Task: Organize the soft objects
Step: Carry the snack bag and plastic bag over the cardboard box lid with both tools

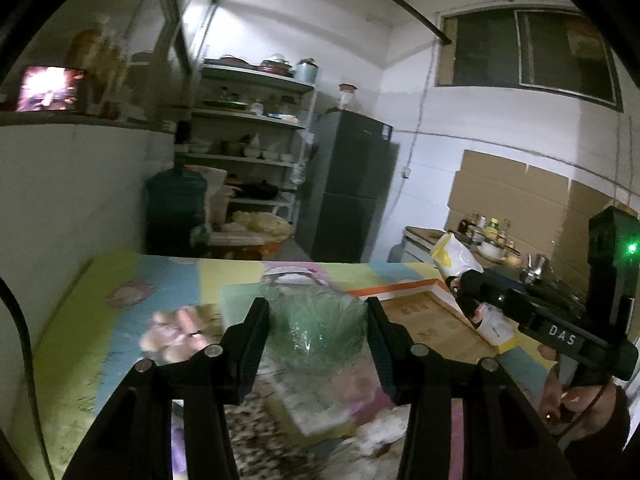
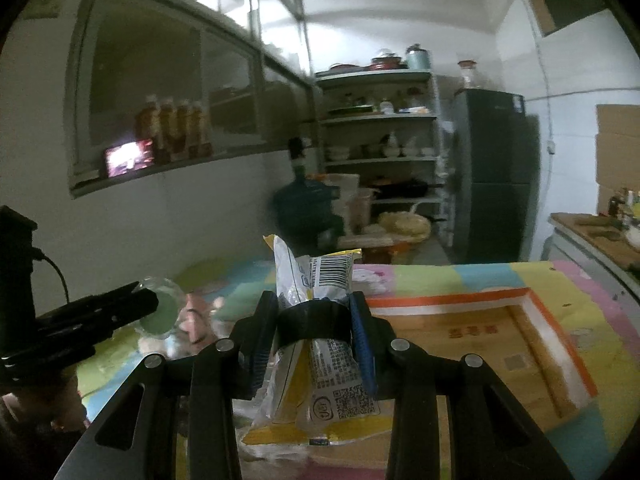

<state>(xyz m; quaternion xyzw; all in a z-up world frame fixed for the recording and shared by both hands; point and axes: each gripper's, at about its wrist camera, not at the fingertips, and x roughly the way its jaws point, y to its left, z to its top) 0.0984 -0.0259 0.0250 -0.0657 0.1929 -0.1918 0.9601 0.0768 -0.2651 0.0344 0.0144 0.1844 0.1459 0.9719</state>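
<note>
My left gripper (image 1: 318,314) is shut on a clear plastic packet with green contents (image 1: 320,320), held above the colourful mat. It shows from the side in the right wrist view (image 2: 160,312). My right gripper (image 2: 314,306) is shut on a yellow and white snack packet (image 2: 320,344) with a barcode, held upright; it also appears at the right of the left wrist view (image 1: 456,264). A shallow cardboard box (image 2: 520,344) with an orange and white rim lies on the mat, to the right of both grippers. More soft packets (image 1: 180,332) lie on the mat, blurred.
The colourful mat (image 1: 120,280) covers the table. Behind stand a blue water jug (image 1: 176,208), metal shelves with dishes (image 1: 248,128), a dark fridge (image 1: 348,184) and a counter with bottles (image 1: 488,232). A white wall is at the left.
</note>
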